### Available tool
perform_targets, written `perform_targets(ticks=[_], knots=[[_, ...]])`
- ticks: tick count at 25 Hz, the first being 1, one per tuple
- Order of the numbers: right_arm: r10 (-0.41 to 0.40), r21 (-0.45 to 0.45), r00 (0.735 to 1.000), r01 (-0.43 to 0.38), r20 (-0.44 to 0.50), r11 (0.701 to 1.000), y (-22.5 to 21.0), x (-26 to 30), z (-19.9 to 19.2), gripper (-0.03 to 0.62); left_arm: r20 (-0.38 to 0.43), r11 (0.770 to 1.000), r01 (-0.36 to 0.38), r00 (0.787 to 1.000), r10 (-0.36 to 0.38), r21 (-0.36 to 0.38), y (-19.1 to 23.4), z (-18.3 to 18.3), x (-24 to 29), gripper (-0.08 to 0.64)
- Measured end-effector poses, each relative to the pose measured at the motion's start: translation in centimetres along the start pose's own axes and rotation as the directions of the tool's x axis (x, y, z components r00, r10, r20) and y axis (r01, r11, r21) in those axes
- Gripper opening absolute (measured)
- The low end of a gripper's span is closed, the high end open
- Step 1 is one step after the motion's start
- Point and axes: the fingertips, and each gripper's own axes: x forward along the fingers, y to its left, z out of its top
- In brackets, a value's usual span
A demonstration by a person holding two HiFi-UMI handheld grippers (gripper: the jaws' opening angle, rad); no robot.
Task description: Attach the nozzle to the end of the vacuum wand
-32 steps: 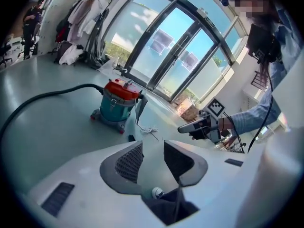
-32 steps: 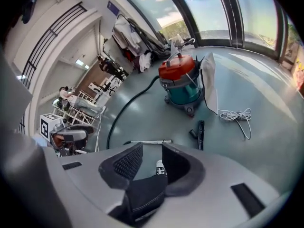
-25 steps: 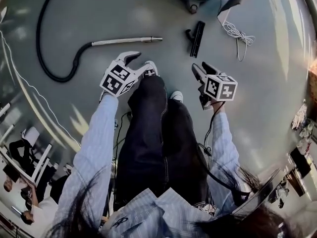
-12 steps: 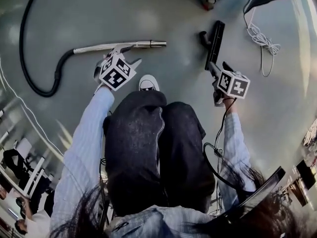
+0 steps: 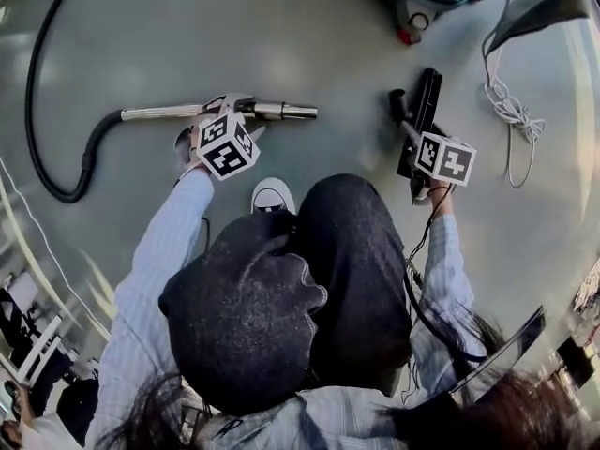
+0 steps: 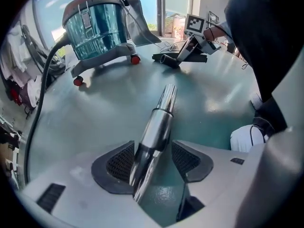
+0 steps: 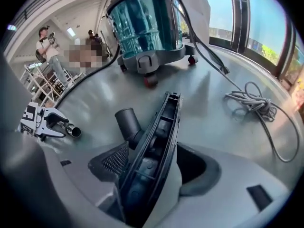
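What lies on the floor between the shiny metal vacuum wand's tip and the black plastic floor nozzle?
Nothing: in the head view only bare grey floor separates the shiny metal vacuum wand from the black plastic floor nozzle.

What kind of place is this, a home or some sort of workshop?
Probably a work hall or lab, not a home: wide bare grey floor, tall windows along one side, other people standing at the far end.
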Motion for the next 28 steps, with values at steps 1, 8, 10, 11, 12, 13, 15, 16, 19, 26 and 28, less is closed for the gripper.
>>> perform_targets(ticks=[1, 8, 10, 11, 12, 13, 15, 16, 19, 26, 28], knots=[[0.011, 0.001, 1.0, -0.011, -0.015, 1.0, -0.1, 0.3, -0.1, 0.301, 0.001, 1.0, -0.005, 1.0, 0.005, -0.004, 0.2, 0.1, 0.3, 0.222], [0.103, 0.094, 0.991, -0.095, -0.081, 0.991, 0.0, 1.1, -0.4, 0.299, -0.012, 0.998, 0.059, 0.998, -0.059, -0.02, 0.2, 0.1, 1.4, 0.222], [0.113, 0.061, 0.99, -0.108, -0.086, 0.992, 0.1, 1.1, -0.2, 0.299, 0.002, 0.996, 0.083, 0.997, -0.083, -0.025, 0.2, 0.3, 1.5, 0.222], [0.123, 0.022, 0.989, -0.121, -0.087, 0.992, 0.4, 1.2, 0.0, 0.299, 0.005, 0.995, 0.092, 0.996, -0.092, -0.029, 0.3, 0.3, 1.5, 0.222], [0.135, -0.037, 0.987, -0.138, -0.089, 0.99, 0.9, 1.2, 0.1, 0.298, 0.0, 0.995, 0.097, 0.995, -0.097, -0.031, 0.3, 0.4, 1.5, 0.222], [0.144, -0.116, 0.985, -0.154, -0.096, 0.981, 1.7, 1.3, 0.2, 0.296, -0.012, 0.995, 0.099, 0.995, -0.099, -0.027, 0.4, 0.5, 1.5, 0.222], [0.137, -0.289, 0.984, -0.165, -0.114, 0.943, 3.6, 1.5, 0.1, 0.296, -0.037, 0.996, 0.093, 0.995, -0.093, -0.006, 0.4, 0.8, 1.4, 0.221], [0.121, -0.363, 0.985, -0.157, -0.121, 0.918, 4.5, 1.6, 0.2, 0.295, -0.041, 0.996, 0.088, 0.995, -0.088, 0.0, 0.3, 1.2, 1.4, 0.221], [0.063, -0.551, 0.991, -0.118, -0.118, 0.826, 6.4, 1.8, 0.9, 0.295, -0.034, 0.998, 0.068, 0.997, -0.068, -0.004, 0.1, 2.9, 1.9, 0.221], [-0.017, -0.8, 0.996, -0.057, -0.083, 0.597, 7.8, 2.7, 3.1, 0.292, -0.037, 0.999, 0.021, 0.999, -0.022, -0.035, 0.2, 7.0, 3.4, 0.221], [-0.021, -0.818, 0.997, -0.052, -0.078, 0.573, 7.8, 2.6, 3.1, 0.291, -0.045, 0.998, 0.012, 0.999, -0.014, -0.056, 0.6, 7.3, 3.4, 0.221]])
